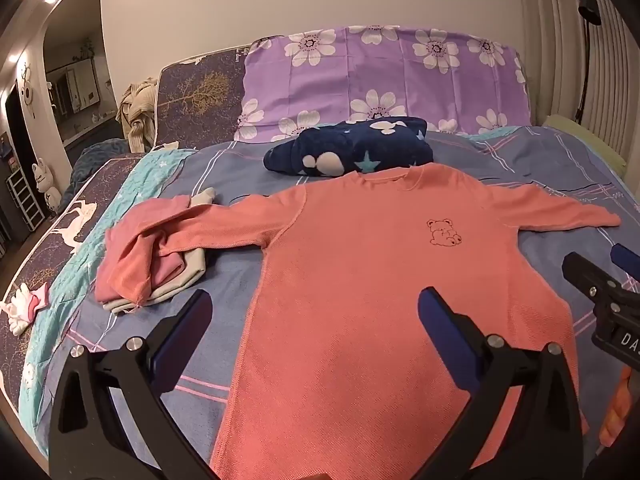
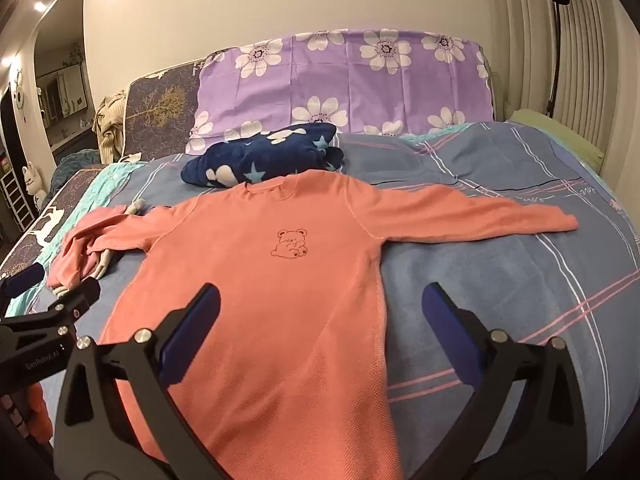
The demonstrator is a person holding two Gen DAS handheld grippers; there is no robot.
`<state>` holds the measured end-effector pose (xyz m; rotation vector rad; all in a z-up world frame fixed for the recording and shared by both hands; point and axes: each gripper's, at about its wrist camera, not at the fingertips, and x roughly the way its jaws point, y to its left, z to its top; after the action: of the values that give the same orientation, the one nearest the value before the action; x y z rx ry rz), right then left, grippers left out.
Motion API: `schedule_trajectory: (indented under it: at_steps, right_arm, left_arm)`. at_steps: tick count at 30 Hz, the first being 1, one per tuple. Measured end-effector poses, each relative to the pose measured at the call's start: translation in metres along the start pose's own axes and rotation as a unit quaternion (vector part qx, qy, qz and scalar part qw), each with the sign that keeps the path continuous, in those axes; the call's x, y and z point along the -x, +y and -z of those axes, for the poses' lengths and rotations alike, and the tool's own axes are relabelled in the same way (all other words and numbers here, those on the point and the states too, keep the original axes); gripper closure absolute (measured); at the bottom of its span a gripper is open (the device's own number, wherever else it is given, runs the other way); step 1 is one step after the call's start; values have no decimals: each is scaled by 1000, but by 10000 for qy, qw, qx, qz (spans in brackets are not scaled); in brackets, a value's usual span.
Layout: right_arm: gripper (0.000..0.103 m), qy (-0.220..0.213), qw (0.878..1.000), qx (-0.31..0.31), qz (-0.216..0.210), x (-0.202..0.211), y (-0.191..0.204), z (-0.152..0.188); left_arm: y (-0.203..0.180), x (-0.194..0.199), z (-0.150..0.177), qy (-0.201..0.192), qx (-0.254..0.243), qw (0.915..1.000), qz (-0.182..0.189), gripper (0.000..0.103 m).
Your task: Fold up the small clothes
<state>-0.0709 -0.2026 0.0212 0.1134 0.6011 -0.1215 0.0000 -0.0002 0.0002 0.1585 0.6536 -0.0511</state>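
Shirt (image 1: 360, 280), salmon with bear print, lies flat on bedsheet (image 2: 500, 280), collar at 12 o'clock. Your left gripper (image 1: 316, 320) and right gripper (image 2: 320, 312) hover above it, jaws fully spread, holding nothing.

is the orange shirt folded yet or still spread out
Spread out, not folded. The orange shirt lies flat on the bed, bear print up, both sleeves stretched sideways; one sleeve end rests over a small clothes pile.
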Motion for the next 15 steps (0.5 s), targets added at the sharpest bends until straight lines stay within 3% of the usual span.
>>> schedule_trajectory:
  at_steps: [15]
  right_arm:
    - [2,-7,9999,75,152,12,11,-3]
  left_arm:
    - [-2,-7,0,168,129,9996,169,1]
